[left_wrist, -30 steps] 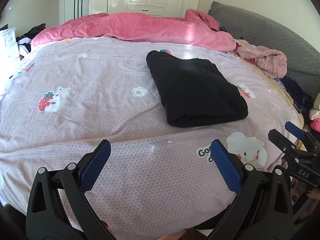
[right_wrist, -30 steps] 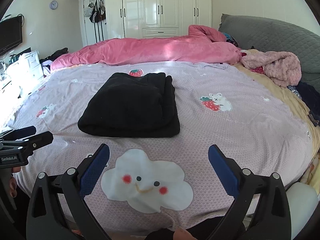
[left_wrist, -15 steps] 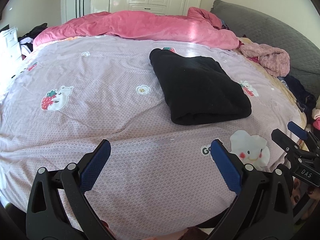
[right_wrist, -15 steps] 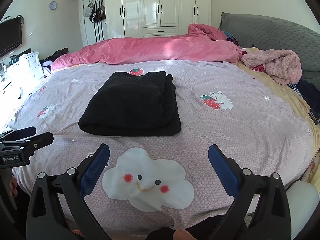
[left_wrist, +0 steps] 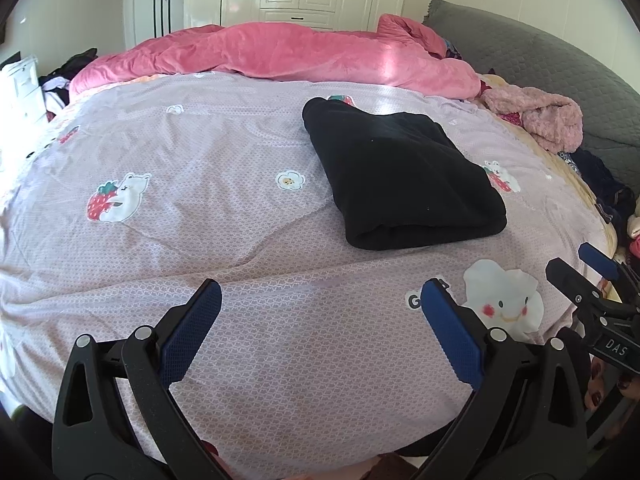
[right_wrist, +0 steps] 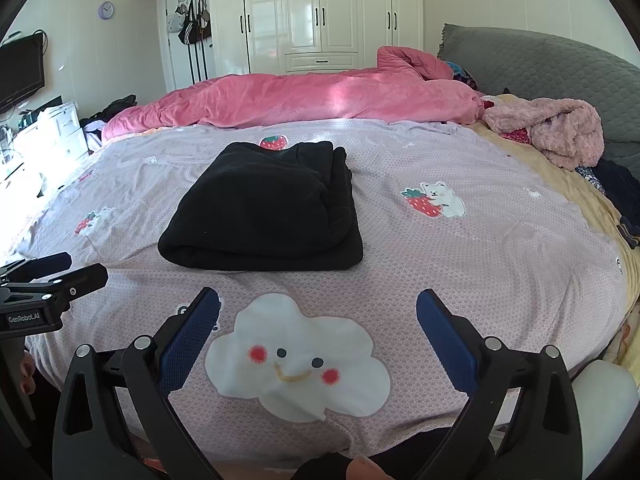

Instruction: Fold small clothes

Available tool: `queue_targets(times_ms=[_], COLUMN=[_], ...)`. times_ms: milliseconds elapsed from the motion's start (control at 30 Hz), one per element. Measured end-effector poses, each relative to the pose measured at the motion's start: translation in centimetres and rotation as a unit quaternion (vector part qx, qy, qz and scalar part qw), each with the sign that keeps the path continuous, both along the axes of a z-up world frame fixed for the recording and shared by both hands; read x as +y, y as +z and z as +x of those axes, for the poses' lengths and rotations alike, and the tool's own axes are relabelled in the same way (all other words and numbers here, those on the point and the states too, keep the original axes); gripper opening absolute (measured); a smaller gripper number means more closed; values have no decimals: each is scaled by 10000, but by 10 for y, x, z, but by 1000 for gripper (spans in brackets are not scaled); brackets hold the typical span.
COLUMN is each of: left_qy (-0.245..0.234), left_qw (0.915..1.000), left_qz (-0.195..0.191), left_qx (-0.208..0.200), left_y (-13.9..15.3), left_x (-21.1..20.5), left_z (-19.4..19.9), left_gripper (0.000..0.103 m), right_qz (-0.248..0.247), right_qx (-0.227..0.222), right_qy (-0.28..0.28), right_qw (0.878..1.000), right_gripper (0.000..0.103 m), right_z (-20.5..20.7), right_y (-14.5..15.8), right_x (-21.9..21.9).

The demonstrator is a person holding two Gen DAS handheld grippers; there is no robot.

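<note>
A black garment (left_wrist: 400, 172) lies folded into a thick rectangle on the lilac printed bedsheet (left_wrist: 200, 208); it also shows in the right wrist view (right_wrist: 264, 212). My left gripper (left_wrist: 320, 300) is open and empty, above the sheet near the bed's front edge, short of the garment and to its left. My right gripper (right_wrist: 318, 304) is open and empty over the white cloud print (right_wrist: 298, 356), just in front of the garment. Each gripper shows at the edge of the other's view, the right one (left_wrist: 588, 268) and the left one (right_wrist: 60, 270).
A pink duvet (right_wrist: 320, 96) is bunched along the far side of the bed. A fluffy pink garment (right_wrist: 560, 132) and dark clothes (right_wrist: 616, 188) lie at the right, by the grey headboard (right_wrist: 540, 60). White wardrobes (right_wrist: 320, 16) stand behind.
Both grippers have drawn back slightly from the folded garment and tilted a little. The garment has not moved. Both grippers stay open.
</note>
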State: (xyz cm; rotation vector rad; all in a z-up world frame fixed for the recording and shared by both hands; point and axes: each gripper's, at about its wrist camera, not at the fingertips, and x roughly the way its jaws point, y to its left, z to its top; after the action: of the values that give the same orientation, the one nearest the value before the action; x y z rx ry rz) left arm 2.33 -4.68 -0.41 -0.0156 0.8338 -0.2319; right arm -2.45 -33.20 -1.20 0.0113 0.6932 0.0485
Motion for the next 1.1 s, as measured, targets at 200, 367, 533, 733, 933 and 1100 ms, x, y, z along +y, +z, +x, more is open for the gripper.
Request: queue_targets(times_ms=[200,367,533,733,933,1100], left_qy=[5,7,16,47,52,53], left_qw=[10000,10000,10000,10000,10000,10000], left_qz=[-5,-8,-22,-3,-9,3], left_qx=[5,9,6,18,37,7], left_y=[0,0,-1,-1,0,0], left_x=[1,1,1,1,1,2], left_z=[1,0,-1,-1,0,0], left_gripper=[94,94,94,94,94,94], right_qz=[0,1,2,1,5,-12], right_qx=[3,1,1,-1,9,2], right_qy=[-13,-17,-11,-16,-33,-40], right_qw=[10000,10000,10000,10000,10000,10000], right_gripper=[99,99,99,99,99,99], right_z=[-1,-1,-1,-1,-3,-2], right_y=[0,-1,0,-1,-1,0], right_x=[0,0,0,-1,-3,-3])
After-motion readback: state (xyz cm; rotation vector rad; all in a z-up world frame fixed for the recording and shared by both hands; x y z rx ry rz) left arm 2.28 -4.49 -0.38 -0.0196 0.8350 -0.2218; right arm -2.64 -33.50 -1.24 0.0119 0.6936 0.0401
